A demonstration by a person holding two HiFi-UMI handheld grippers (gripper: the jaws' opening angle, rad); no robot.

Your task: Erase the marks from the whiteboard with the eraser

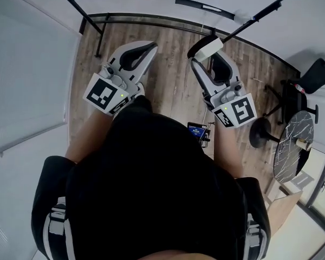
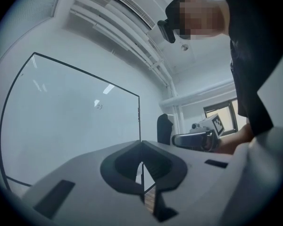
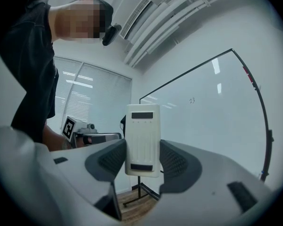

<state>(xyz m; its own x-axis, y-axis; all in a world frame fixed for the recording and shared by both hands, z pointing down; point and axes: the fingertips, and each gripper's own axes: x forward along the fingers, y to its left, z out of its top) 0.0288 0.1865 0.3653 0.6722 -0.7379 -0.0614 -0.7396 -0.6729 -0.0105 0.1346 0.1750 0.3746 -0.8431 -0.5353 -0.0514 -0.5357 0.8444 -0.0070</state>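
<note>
Head view: a person in a black top is looking steeply down at a wooden floor and is holding a gripper in each hand. The left gripper is pointing forward with its jaws pressed together and nothing in them. The right gripper is gripping a white eraser, which is sticking out past its tips. A round marble-topped table is standing well off to the right.

Left gripper view: the left gripper is showing its two dark jaws meeting at the tips, fully closed and empty. The whiteboard, with its thin black frame, is filling the left side, well apart from the gripper. A small faint mark is showing near the whiteboard's upper right. The right gripper is appearing at the right.

Right gripper view: the right gripper is clamping the eraser upright between its ribbed jaws, which are touching the eraser's two long sides. The whiteboard is standing behind and to the right, apart from the eraser. The small mark is sitting high on the whiteboard.
</note>
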